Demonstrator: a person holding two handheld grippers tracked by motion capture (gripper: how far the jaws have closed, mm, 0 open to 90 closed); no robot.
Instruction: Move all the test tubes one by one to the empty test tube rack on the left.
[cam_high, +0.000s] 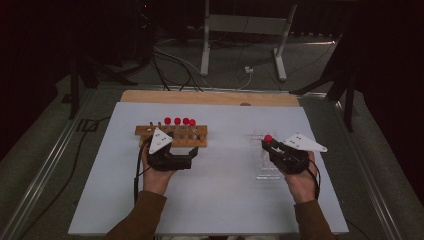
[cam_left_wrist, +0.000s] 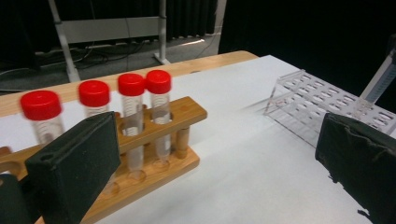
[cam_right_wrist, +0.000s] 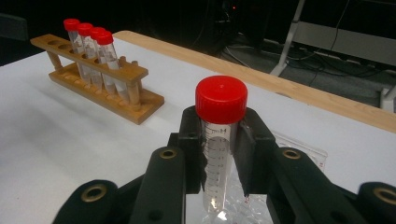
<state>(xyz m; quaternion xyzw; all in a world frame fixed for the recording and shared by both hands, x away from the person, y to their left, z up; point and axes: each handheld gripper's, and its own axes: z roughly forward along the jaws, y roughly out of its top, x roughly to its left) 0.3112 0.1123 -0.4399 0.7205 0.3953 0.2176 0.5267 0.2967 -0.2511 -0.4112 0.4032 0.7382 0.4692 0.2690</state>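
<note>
One red-capped tube (cam_right_wrist: 219, 140) with unreadable graduations, in right gripper (cam_right_wrist: 220, 154).

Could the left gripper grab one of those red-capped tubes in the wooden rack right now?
Probably yes: the left gripper is open just in front of the wooden rack, with nothing between it and the red-capped tubes.

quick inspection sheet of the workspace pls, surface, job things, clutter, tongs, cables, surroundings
surface: white sheet over a wooden tabletop, bare at the far edge.
job's things: wooden rack holding four red-capped tubes upright; clear plastic rack on the right side; a fifth red-capped tube.
clutter: nothing seen.
tongs: left tongs open, beside the wooden rack; right tongs shut on the fifth tube, upright over the clear rack.
cables: one black cable trails from the left tongs; loose cables on the floor beyond the table.
surroundings: grey metal frame legs, dark backdrop.
</note>
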